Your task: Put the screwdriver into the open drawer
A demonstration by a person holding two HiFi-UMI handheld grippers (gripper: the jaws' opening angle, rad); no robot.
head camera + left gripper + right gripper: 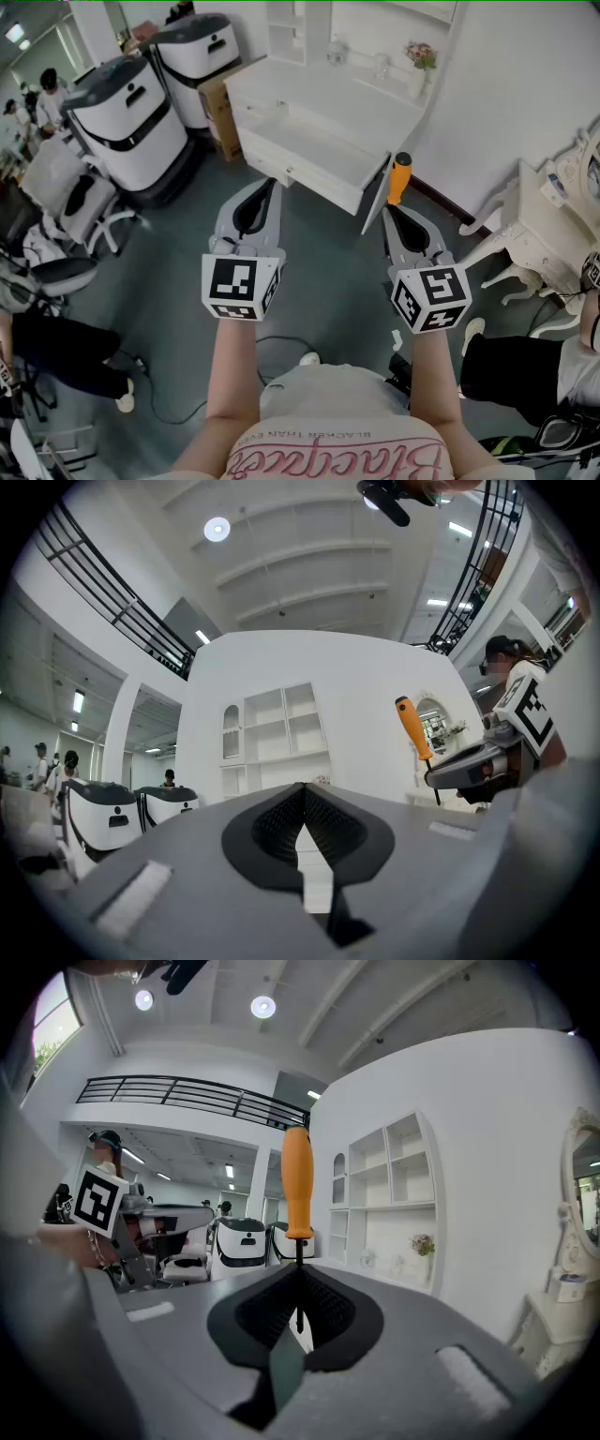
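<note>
My right gripper (393, 210) is shut on the thin metal shaft of a screwdriver (400, 177), whose orange handle stands upright above the jaws. In the right gripper view the handle of the screwdriver (297, 1183) rises straight up from the closed tips of the right gripper (299, 1274). The white desk's open drawer (309, 156) lies ahead of both grippers and shows nothing inside. My left gripper (273, 186) is held level just short of the drawer's front, its jaws together and empty. From the left gripper (303, 790) the screwdriver (412, 726) shows at the right.
Two white-and-black machines (127, 123) and a cardboard box (223, 113) stand left of the desk. An office chair (72, 202) is at the far left. A white ornate table (539, 225) is at the right. A flower pot (420, 56) sits on the desk top.
</note>
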